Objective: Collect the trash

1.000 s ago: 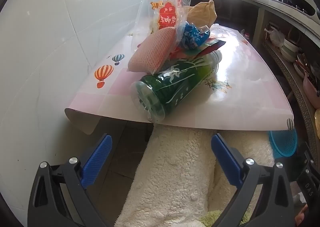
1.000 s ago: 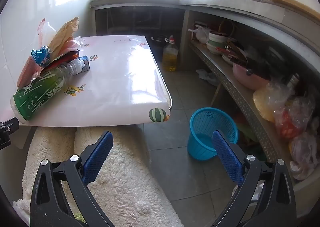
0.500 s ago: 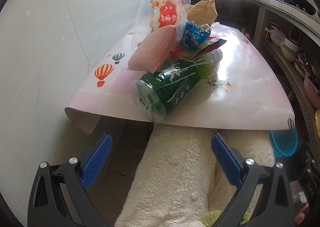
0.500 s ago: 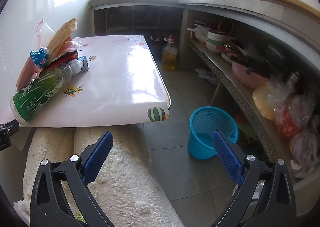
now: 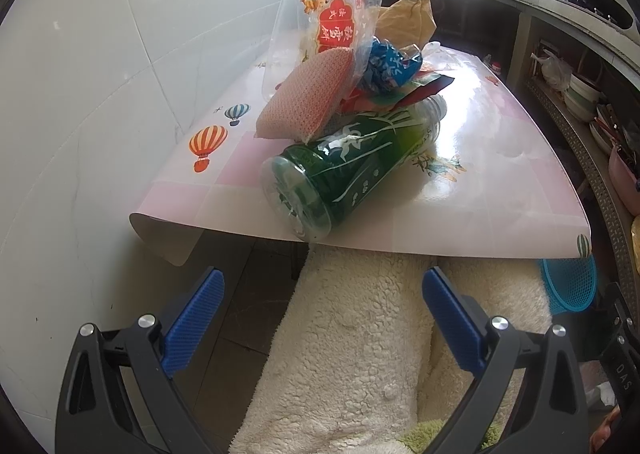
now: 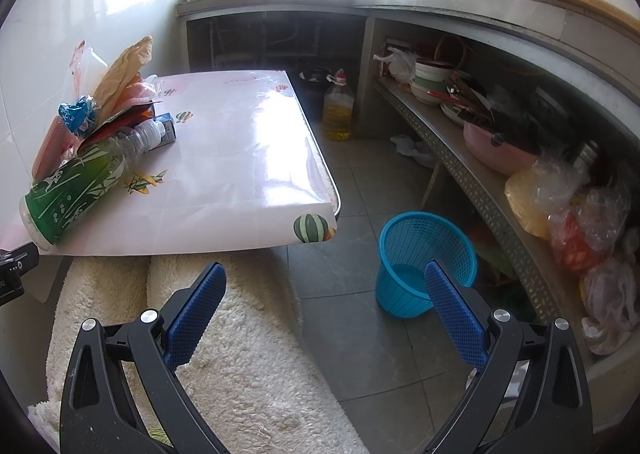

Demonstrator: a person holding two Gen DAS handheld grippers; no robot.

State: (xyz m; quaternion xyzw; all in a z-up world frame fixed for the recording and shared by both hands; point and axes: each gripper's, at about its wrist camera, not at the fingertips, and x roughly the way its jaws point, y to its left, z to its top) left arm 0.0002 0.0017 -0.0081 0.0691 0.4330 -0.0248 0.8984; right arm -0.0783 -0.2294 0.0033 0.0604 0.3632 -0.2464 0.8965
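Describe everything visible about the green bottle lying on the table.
The green bottle is clear plastic with a dark green wrap printed with white bamboo-like leaves. It lies on its side near the table's front edge, base toward the camera and slightly overhanging, its clear neck pointing away. Wrappers and a pink mesh-patterned packet rest against its upper side. Neither tool touches it.

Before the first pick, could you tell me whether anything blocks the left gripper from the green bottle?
Nothing visible does: the left gripper is open, and the green bottle lies nearest, its base overhanging the table edge.
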